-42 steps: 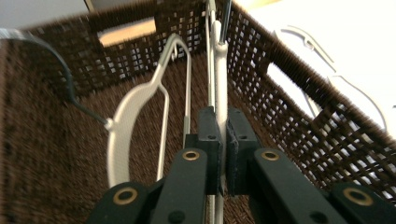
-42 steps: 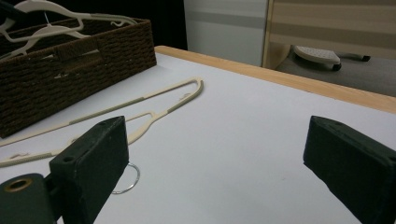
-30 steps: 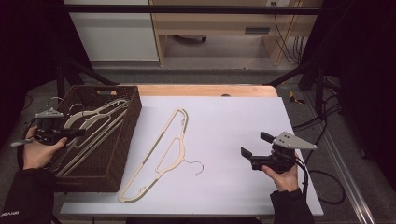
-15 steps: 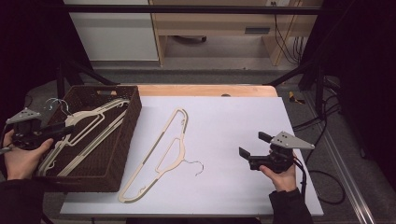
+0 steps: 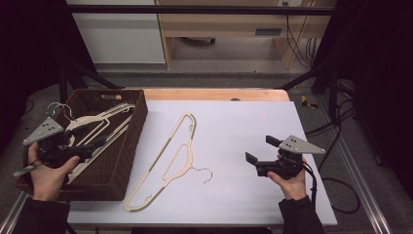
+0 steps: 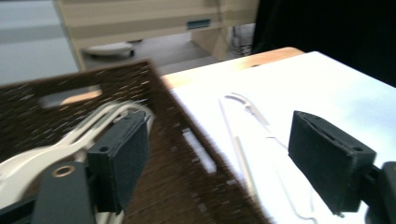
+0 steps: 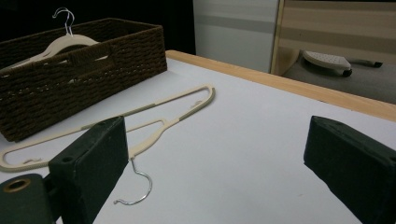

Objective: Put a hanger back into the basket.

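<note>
1. The left gripper (image 5: 95, 145) sits in the person's left hand (image 5: 46, 173) over the near left part of the wicker basket (image 5: 124, 161). Its jaws have just been opening and stand wide with nothing between them.
2. The right gripper (image 5: 263, 150) is held in the right hand (image 5: 291, 179) above the near right of the white table (image 5: 243, 122), jaws wide apart and empty, pointing left toward the middle of the table.
3. One cream hanger (image 5: 170, 161) lies flat on the table between the two grippers, just right of the basket. Its metal hook (image 5: 204, 173) points toward the right gripper.
4. In the basket lie more cream hangers (image 5: 92, 124), their wire hooks (image 5: 58, 108) rising over its far left corner.
5. In the left gripper view the basket wall (image 6: 187, 140) crosses between the jaws, with the table's hanger (image 6: 247, 116) beyond it.
6. Beyond the table's wooden far edge (image 5: 214, 94) stands a pale wooden shelf unit (image 5: 219, 29).
</note>
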A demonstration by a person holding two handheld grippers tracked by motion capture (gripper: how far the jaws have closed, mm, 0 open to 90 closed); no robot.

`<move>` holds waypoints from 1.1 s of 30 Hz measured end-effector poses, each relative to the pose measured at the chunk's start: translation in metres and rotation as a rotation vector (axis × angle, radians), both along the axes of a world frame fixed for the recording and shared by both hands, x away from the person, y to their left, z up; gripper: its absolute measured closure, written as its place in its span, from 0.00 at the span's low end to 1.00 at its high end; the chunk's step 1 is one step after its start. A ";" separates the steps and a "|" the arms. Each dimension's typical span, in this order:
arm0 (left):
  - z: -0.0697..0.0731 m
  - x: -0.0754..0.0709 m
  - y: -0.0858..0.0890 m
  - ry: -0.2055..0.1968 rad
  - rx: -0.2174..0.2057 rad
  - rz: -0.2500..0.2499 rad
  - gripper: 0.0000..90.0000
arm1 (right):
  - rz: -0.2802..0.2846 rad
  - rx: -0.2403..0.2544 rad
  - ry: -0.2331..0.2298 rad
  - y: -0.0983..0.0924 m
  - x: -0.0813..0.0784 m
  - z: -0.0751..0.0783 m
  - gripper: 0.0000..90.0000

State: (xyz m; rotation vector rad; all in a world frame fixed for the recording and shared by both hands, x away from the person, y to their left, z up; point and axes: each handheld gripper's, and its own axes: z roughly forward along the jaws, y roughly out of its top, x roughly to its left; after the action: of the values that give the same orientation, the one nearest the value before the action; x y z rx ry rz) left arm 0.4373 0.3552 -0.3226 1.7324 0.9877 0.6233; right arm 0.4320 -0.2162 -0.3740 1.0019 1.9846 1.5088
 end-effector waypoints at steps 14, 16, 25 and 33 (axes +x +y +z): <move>-0.029 -0.024 -0.097 0.007 0.046 -0.204 0.11 | 0.058 -0.020 0.019 0.028 0.012 -0.004 0.08; -0.033 -0.025 -0.101 0.016 0.049 -0.217 0.11 | 0.067 -0.030 0.026 0.033 0.014 -0.005 0.08; -0.074 -0.026 -0.131 0.086 0.074 -0.309 0.12 | 0.132 -0.086 0.061 0.068 0.024 -0.017 0.10; -0.090 -0.033 -0.131 0.126 0.107 -0.330 0.14 | 0.204 -0.144 0.111 0.109 0.035 -0.032 0.16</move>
State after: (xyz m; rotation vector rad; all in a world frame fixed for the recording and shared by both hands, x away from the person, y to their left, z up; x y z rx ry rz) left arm 0.4044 0.2246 -0.4122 1.9947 0.7391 0.3624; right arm 0.4669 -0.1070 -0.4064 0.8621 2.2979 1.4136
